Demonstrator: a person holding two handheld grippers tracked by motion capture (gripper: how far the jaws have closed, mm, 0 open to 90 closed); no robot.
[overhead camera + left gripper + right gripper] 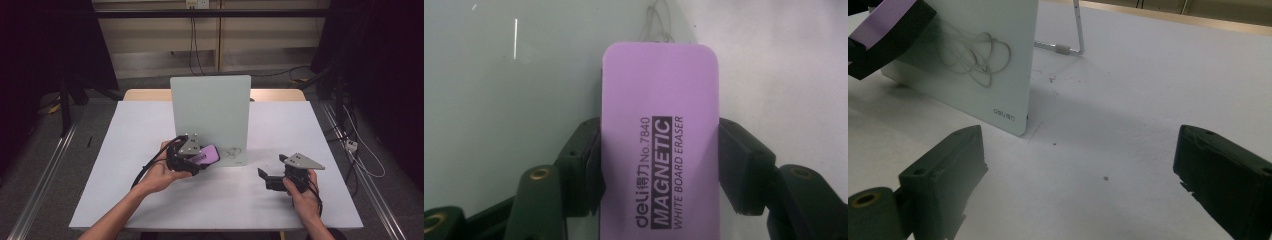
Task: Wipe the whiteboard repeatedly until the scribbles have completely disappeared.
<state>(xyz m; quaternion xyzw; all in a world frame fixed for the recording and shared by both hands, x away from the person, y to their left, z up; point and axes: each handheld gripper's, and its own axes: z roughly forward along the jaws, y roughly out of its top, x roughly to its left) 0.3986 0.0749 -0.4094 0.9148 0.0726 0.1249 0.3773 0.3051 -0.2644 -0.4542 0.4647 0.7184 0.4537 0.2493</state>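
A purple magnetic whiteboard eraser [659, 135] is clamped between the jaws of my left gripper [200, 161], which is shut on its sides. The eraser [207, 155] is held up against the lower part of a small standing whiteboard [210, 112], just left of a scribble [233, 151] drawn near the board's bottom right corner. In the right gripper view the eraser [885, 25] shows at top left in front of the board [973, 50], beside the scribble [980, 57]. My right gripper [267, 175] rests open on the table to the right of the board, with nothing between its fingers.
The white table [150, 200] has open surface in front of and to both sides of the board. A metal stand leg [1075, 35] props the board from behind. Dark frame posts and cables stand beyond the table edges.
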